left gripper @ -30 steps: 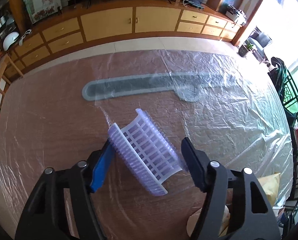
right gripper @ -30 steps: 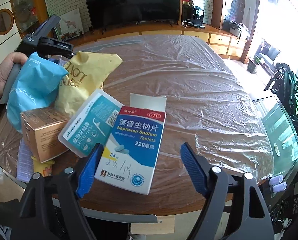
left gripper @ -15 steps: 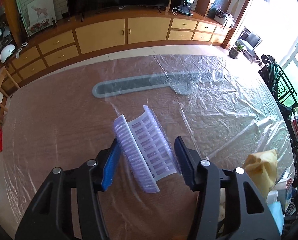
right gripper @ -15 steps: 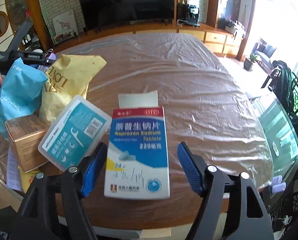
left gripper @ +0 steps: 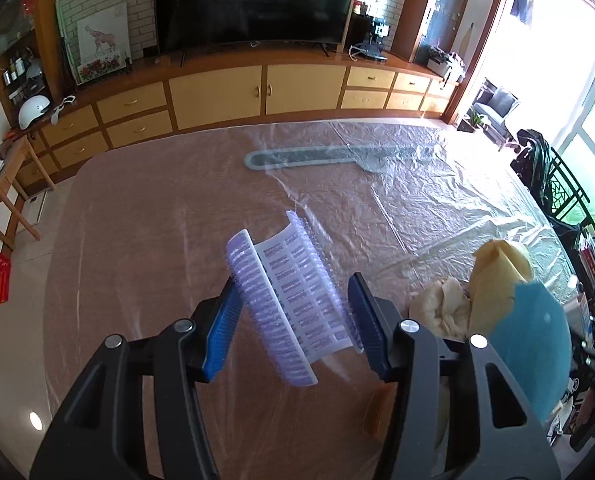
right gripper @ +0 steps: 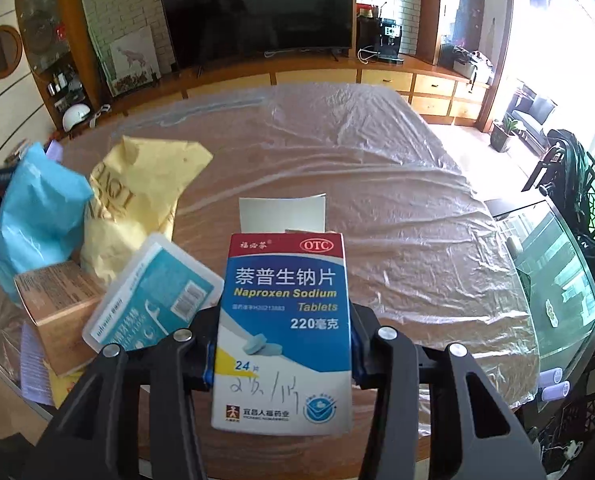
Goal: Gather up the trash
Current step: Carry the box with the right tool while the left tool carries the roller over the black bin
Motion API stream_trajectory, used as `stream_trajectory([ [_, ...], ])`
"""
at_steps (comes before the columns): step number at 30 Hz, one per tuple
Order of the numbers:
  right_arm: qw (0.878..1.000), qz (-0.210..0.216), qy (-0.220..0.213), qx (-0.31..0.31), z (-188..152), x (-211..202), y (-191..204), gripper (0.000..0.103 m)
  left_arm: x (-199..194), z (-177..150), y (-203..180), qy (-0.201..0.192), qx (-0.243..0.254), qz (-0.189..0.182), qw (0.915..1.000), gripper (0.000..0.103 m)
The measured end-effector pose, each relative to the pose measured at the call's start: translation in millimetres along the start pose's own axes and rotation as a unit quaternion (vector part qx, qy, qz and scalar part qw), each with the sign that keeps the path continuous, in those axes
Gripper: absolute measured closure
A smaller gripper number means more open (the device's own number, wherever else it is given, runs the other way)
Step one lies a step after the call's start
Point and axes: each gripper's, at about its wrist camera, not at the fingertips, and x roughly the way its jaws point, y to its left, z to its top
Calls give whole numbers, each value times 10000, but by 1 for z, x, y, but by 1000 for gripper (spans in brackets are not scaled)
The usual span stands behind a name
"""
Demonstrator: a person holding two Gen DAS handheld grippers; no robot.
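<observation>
From the left wrist, the left gripper [left gripper: 293, 322] has its pads pressed against both sides of a lilac slotted plastic tray [left gripper: 287, 304], tilted with its far end toward 12 o'clock, lifted off the plastic-covered counter [left gripper: 157, 220], presumably to carry it to the trash pile at 3 o'clock, where a yellow bag [left gripper: 499, 276] and blue bag [left gripper: 535, 340] sit. From the right wrist, the right gripper [right gripper: 283, 346] is closed tight on a Naproxen tablet box [right gripper: 285, 320], held by its long sides for a firm carry; at 9 o'clock lie a dental floss case [right gripper: 153, 300] and cardboard box [right gripper: 57, 312].
</observation>
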Motion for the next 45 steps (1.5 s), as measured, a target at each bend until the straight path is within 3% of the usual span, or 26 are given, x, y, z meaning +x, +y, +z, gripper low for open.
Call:
stream_trajectory([
  [11,9979,516,-344,201,18,-31,12,58,-44,-32,0,-316,1,-96,9995,48],
  [26,9834,1793,-209,180,7,-57,40,58,-97,-100,-36,-574,412,-655,9953,48],
  [31,9736,2279,-20,106,-11,-68,38,58,-112,-126,-60,-474,505,-783,9945,48],
  [39,9553,2898,241,-540,-60,-94,46,58,-131,-179,-102,-335,873,-1019,9904,48],
  [45,9464,3054,659,-822,-102,-98,46,58,-127,-208,-124,-63,955,-1032,9900,48],
])
